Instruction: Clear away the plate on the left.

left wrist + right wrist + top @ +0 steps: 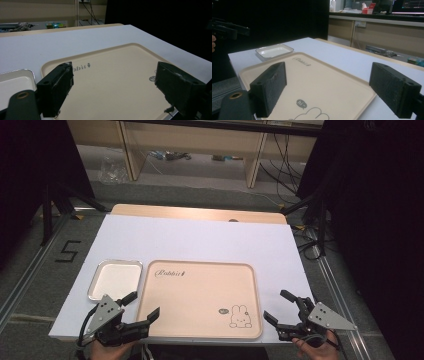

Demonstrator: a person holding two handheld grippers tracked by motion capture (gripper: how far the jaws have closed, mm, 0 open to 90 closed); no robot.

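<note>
The beige tray (pixel 200 297) lies empty at the table's (pixel 200 237) near middle, a small metal dish (pixel 115 279) touching it at nine o'clock. My left claw (pixel 140 306) and right claw (pixel 281 307) both hang released; I'd approach the tray's rim low and square.

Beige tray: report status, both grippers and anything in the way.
Left gripper open, empty, over the near left corner. Right gripper open, empty, just off the right edge. Beige tray flat, bare. Small white tray beside it, nothing in the way.
</note>
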